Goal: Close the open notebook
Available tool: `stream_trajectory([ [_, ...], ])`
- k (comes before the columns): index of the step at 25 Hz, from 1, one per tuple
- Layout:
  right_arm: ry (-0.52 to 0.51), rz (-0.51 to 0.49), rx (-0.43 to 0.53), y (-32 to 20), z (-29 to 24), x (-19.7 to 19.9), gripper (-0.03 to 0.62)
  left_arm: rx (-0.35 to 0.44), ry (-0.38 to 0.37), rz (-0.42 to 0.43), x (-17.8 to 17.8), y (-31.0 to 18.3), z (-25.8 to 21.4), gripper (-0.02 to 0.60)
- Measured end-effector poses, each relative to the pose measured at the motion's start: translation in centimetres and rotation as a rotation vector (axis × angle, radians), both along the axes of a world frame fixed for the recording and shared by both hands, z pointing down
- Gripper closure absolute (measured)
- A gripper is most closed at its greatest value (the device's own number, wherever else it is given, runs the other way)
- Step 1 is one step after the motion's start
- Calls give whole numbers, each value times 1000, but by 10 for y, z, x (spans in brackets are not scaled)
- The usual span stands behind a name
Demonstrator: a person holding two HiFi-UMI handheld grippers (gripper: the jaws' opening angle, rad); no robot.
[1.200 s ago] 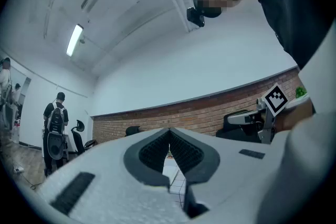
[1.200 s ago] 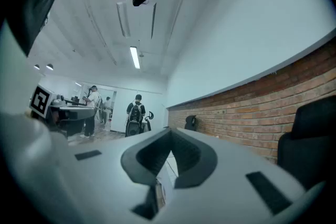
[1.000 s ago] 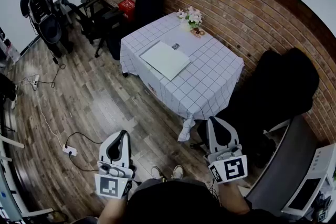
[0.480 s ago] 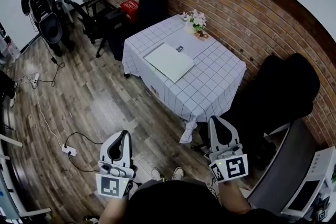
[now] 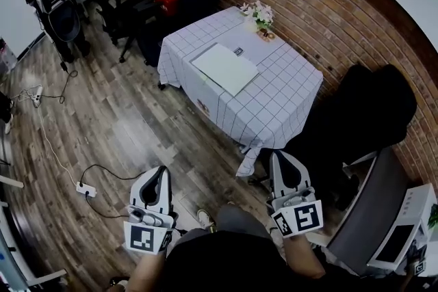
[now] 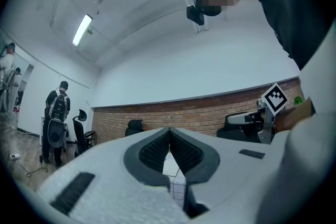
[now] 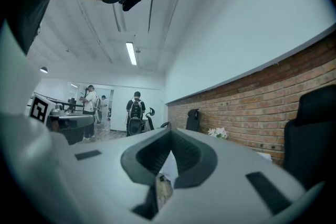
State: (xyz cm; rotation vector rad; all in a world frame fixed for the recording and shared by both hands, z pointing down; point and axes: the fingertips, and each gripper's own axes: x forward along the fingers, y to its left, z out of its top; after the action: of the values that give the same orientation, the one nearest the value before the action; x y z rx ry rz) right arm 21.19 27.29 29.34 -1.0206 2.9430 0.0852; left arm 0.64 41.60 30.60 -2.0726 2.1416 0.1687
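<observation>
In the head view we see the notebook [image 5: 224, 68] lying flat on the checked desk [image 5: 277, 106], close to its left edge, with flowers [image 5: 259, 12] at the far corner. The left claw [image 5: 160, 173] and right claw [image 5: 279, 159] are held well short of the desk's near corner. In the left gripper view we find that claw pressed together and empty. In the right gripper view the other claw is likewise pressed together and empty, the flowers small beyond it.
</observation>
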Motion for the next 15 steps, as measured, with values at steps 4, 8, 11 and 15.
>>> stream_trajectory([
  [4, 25, -4, -23, 1, 12, -10, 580, -30, 15, 13, -6, -1, 13, 555],
  [8, 25, -15, -31, -16, 17, -28, 580, -41, 21, 9, -19, -14, 17, 555],
  [11, 11, -27, -45, -38, 23, -48, 580, -51, 17, 10, -32, -34, 22, 555],
  [15, -10, -41, -67, -78, 31, -75, 580, -81, 8, 25, -46, -75, 24, 555],
])
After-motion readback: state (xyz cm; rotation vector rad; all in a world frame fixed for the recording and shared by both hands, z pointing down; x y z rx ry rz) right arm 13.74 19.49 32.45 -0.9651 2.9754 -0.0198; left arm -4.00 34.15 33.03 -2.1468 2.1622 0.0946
